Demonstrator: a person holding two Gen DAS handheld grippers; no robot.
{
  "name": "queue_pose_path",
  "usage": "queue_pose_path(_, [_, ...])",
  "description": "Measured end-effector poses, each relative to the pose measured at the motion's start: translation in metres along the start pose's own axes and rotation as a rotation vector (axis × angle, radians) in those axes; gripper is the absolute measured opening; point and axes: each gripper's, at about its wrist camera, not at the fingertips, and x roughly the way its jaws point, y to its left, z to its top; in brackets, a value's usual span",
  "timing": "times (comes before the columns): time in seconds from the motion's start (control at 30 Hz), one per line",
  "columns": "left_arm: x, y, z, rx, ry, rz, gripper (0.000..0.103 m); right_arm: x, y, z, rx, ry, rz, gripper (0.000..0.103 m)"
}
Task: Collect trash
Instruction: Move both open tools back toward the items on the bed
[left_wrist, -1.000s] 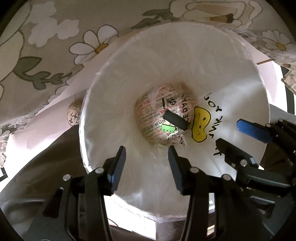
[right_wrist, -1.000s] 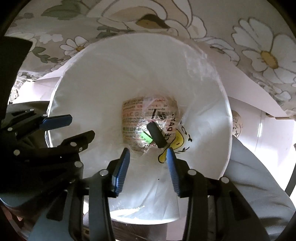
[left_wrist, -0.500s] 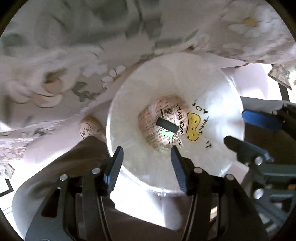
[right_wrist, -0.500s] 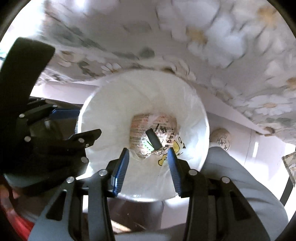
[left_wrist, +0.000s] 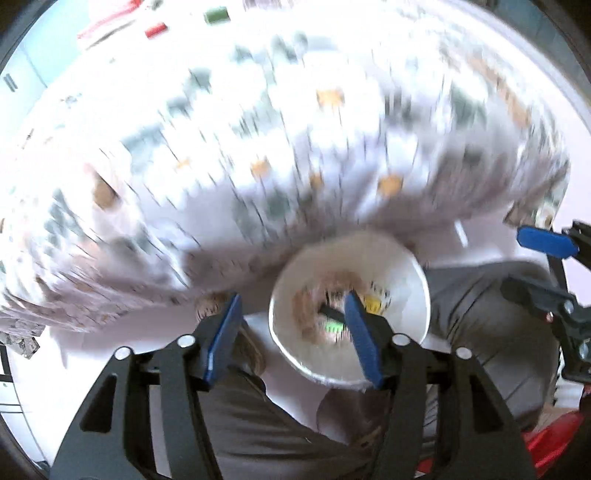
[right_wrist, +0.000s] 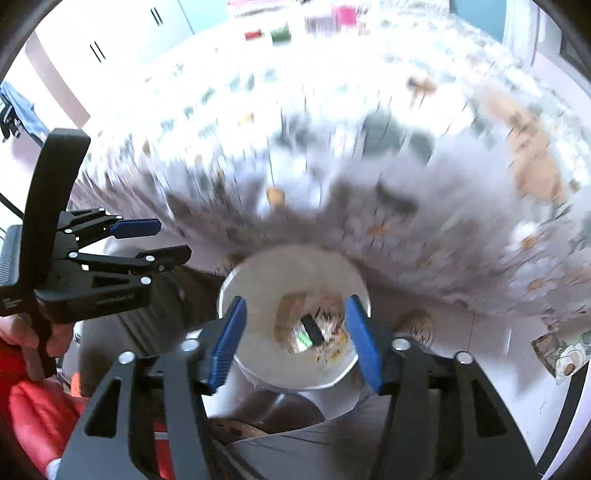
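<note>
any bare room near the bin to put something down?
The floral tablecloth above the white bin looks mostly bare, though blurred; small items sit only at its far edge. Below the bin it is crowded: the person's legs, the left gripper and the right gripper.

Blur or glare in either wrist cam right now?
Left wrist: floral cloth streaked radially, upper part blown out; white bag soft; left gripper sharp. Right wrist: same streaking, overexposed at top; right gripper crisp.
</note>
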Motion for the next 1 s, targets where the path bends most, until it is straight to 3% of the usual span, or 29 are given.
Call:
queue_pose_path(0.17, [-0.04, 0.009, 0.019, -0.05, -0.075, -0.009, 0.066, -0.043, 0.006, 0.018, -0.02, -0.1, -0.004, 0.068])
queue_pose_path(0.67, [-0.132, 0.02, 0.048, -0.089, -0.272, -0.008, 0.066, -0.123, 0.028, 0.051, -0.117, -0.272, -0.009, 0.072])
queue_pose_path(1.0, [-0.164, 0.03, 0.071, -0.139, -0.372, -0.015, 0.068, -0.154, 0.035, 0.078, -0.15, -0.382, -0.028, 0.075])
